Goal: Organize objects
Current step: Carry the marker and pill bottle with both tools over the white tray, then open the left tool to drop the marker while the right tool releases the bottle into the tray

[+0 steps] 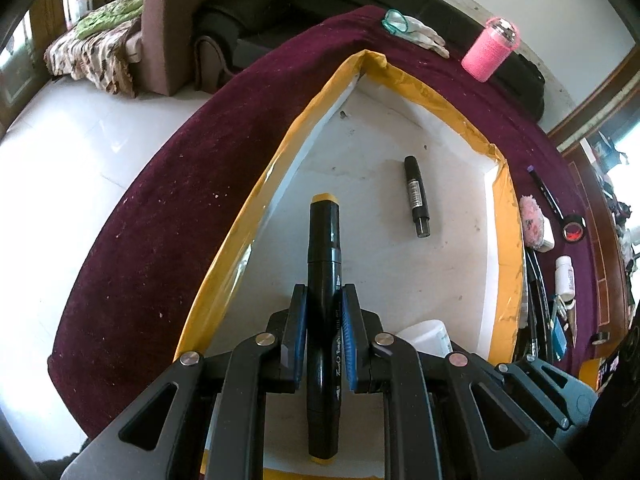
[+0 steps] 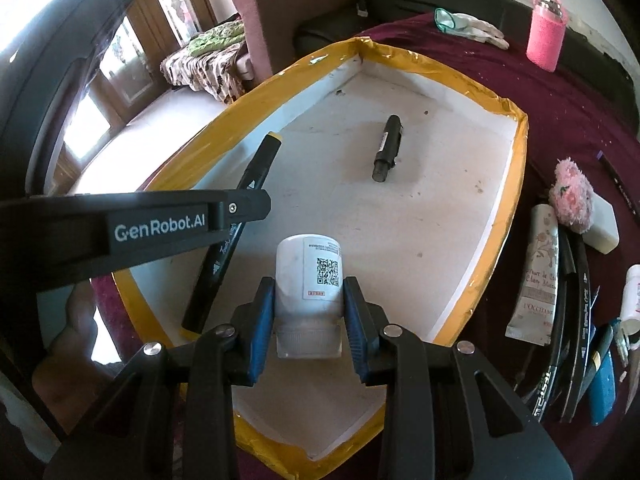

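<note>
marker: black with yellow end caps [image 1: 323, 320], being clenched mid-barrel by the left gripper [image 1: 325, 336], pointing straight ahead along the fingers, hanging over the tray's near-left part
bottle: small white one with a QR label [image 2: 309, 280], being grasped by the right gripper [image 2: 308, 316] at the neck just above the cap, base pointing forward, over the tray's near end
tray: shallow white box with yellow tape rim [image 1: 506, 216], lying under and ahead of both grippers
second marker: short black one [image 1: 416, 196], already lying loose on the tray floor, ahead and right of the left gripper, well apart from both held things
step: looks like both hands are carrying items into the tray; whether either is touching the floor, cannot tell
next move: probably lowering each item to the white floor, then opening the jaws; keeping them beside, not on top of, the second marker
leftovers: cream tube [image 2: 534, 276], pink fluffy thing [image 2: 570, 192], pens, another white bottle [image 1: 564, 276], tape roll [image 1: 574, 228] waiting on the maroon cloth [image 1: 160, 216] right of the tray
far edge: pink cup [image 1: 490, 50] and glove [image 1: 424, 34] sitting well ahead
</note>
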The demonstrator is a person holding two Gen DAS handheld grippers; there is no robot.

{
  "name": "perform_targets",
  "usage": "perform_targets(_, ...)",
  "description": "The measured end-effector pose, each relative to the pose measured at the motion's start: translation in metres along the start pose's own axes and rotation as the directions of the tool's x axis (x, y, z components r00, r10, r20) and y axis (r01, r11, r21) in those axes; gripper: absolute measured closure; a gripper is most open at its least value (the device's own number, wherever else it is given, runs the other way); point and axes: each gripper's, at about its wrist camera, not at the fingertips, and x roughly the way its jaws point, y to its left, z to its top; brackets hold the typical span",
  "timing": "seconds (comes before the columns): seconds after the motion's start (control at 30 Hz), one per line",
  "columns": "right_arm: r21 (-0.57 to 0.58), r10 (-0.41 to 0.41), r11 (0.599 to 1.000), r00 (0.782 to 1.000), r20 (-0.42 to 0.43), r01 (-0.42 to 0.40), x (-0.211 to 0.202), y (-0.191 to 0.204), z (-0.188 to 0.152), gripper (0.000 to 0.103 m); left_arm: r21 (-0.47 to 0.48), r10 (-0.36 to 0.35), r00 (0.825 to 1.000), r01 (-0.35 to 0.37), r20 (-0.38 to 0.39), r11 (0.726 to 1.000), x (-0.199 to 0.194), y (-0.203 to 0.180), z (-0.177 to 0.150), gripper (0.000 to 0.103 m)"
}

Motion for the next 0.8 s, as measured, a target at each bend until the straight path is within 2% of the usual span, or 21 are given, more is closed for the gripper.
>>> perform_targets(0.13,-0.006,-0.010,1.000,1.000,-0.007,0.010,0.003,0.002,0.000,0.071,0.029,-0.001,1.000,0.001,0.000,1.000,0.001,-0.003,0.000,0.089)
perform_targets(0.33,-0.007,-0.011,1.000,1.000,-0.014,0.011,0.004,0.003,-0.001,0.072,0.018,-0.046,0.999,0.047,-0.010,0.999,0.001,-0.002,0.000,0.084)
perform_targets(0.47,0.005,0.004,1.000,1.000,-0.015,-0.004,0.003,0.002,0.000,0.069,-0.008,-0.104,0.995,0.104,0.001,0.995,-0.006,-0.001,0.002,0.071)
perform_targets(0.57,0.019,0.028,0.999,1.000,-0.006,-0.028,-0.004,-0.001,0.000,0.064,-0.024,-0.122,0.991,0.124,0.057,0.992,-0.022,-0.003,0.004,0.057)
perform_targets(0.73,0.039,0.054,0.998,0.995,0.087,-0.058,-0.044,-0.013,-0.006,0.060,-0.009,-0.155,0.974,0.159,0.167,0.987,-0.062,-0.022,0.002,0.051)
perform_targets(0.8,0.054,0.067,0.996,0.989,0.130,-0.074,-0.064,-0.019,-0.015,0.051,0.023,-0.172,0.965,0.171,0.196,0.985,-0.075,-0.036,-0.004,0.045)
